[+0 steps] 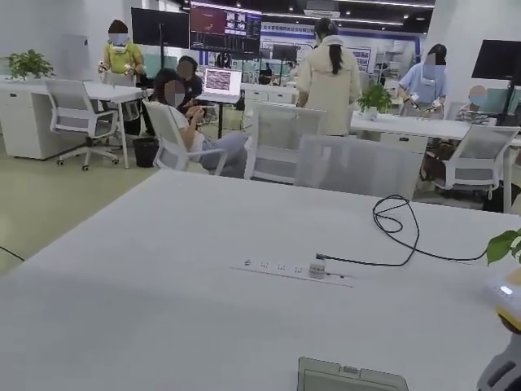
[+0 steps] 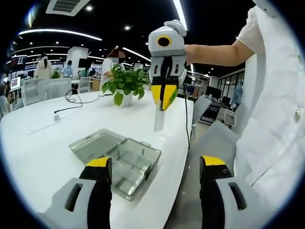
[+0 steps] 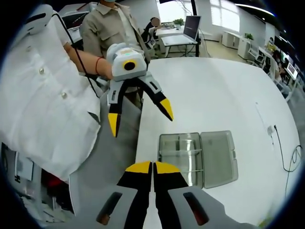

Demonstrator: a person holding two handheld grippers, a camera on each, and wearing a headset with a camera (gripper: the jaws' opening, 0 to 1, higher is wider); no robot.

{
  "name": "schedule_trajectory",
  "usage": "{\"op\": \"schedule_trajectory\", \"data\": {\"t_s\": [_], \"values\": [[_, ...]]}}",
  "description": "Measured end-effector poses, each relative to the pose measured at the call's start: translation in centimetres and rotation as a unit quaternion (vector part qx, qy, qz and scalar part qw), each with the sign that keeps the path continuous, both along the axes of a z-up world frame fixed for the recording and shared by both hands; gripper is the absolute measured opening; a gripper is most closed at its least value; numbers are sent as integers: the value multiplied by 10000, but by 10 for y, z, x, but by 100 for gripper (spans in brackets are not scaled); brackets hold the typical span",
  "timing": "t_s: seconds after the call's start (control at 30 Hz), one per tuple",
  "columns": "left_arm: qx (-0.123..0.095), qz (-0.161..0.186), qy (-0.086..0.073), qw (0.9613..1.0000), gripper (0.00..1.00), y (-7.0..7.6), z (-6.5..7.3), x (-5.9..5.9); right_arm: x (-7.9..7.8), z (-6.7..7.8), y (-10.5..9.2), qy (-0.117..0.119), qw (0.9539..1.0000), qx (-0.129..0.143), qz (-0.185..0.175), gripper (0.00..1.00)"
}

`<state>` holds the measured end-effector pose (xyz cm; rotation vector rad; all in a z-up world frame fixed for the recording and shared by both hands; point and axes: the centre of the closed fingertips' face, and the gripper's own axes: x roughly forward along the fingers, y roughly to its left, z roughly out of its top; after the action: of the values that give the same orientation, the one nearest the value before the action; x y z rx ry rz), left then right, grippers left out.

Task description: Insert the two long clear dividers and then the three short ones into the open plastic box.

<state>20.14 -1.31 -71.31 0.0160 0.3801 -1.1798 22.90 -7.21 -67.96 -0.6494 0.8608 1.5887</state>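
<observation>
Some dividers seemed already seated in the open plastic box (image 2: 143, 146) on the table (image 2: 47, 143), though glare hid the count. The right gripper (image 2: 163, 102), pinching one clear divider (image 2: 159, 121), hung near it; the left gripper (image 3: 140, 119) gaped wide, empty. That piece was not yet inserted.

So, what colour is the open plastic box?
Clear, faintly grey box; best in the right gripper view.

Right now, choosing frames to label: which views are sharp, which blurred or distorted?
Head view: soft throughout, box cropped at the bottom edge. Left gripper view: sharp, fisheye-curved table edge, clear divider in the right gripper legible. Right gripper view: sharp, windows blown out at top.
</observation>
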Motion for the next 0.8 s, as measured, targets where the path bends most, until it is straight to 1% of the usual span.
{"op": "schedule_trajectory", "data": {"t_s": [0.07, 0.13, 0.2, 0.27, 0.33, 0.43, 0.5, 0.57, 0.63, 0.7, 0.73, 0.77, 0.8], "values": [[21, 19, -45, 10000, 79, 2, -1, 0, 4, -3, 1, -41, 10000, -14, -41, 3], [35, 64, -18, 10000, 82, 5, -3, 1, 7, -7, 2, -66, 10000, -21, -70, 3], [62, 89, -54, 9999, 84, 7, -4, 1, 10, -9, 3, -76, 9999, -14, -107, 3], [94, 99, -16, 9999, 86, 9, -6, -1, 12, -12, 4, -85, 9999, -25, -129, 3], [142, 110, -56, 9998, 87, 11, -8, -1, 14, -15, 5, -116, 9998, -37, -138, 3], [167, 116, -5, 9998, 89, 13, -11, -2, 21, -20, 6, -167, 9997, -39, -195, 3], [197, 113, -42, 9997, 91, 14, -13, -3, 23, -23, 8, -196, 9995, -43, -224, 3], [218, 115, -7, 9997, 92, 14, -15, -4, 26, -25, 9, -209, 9995, -39, -249, 3], [241, 126, -24, 9996, 93, 15, -17, -4, 28, -27, 10, -230, 9993, -36, -280, 3], [251, 138, 31, 9996, 94, 16, -18, -5, 32, -29, 12, -253, 9992, -28, -302, 3], [253, 138, 23, 9996, 95, 17, -19, -5, 33, -30, 13, -262, 9991, -21, -328, 3], [274, 139, -26, 9995, 97, 17, -21, -5, 35, -31, 14, -282, 9990, -13, -343, 3], [288, 142, -20, 9995, 98, 17, -21, -6, 36, -32, 14, -294, 9990, -16, -342, 3]]}}
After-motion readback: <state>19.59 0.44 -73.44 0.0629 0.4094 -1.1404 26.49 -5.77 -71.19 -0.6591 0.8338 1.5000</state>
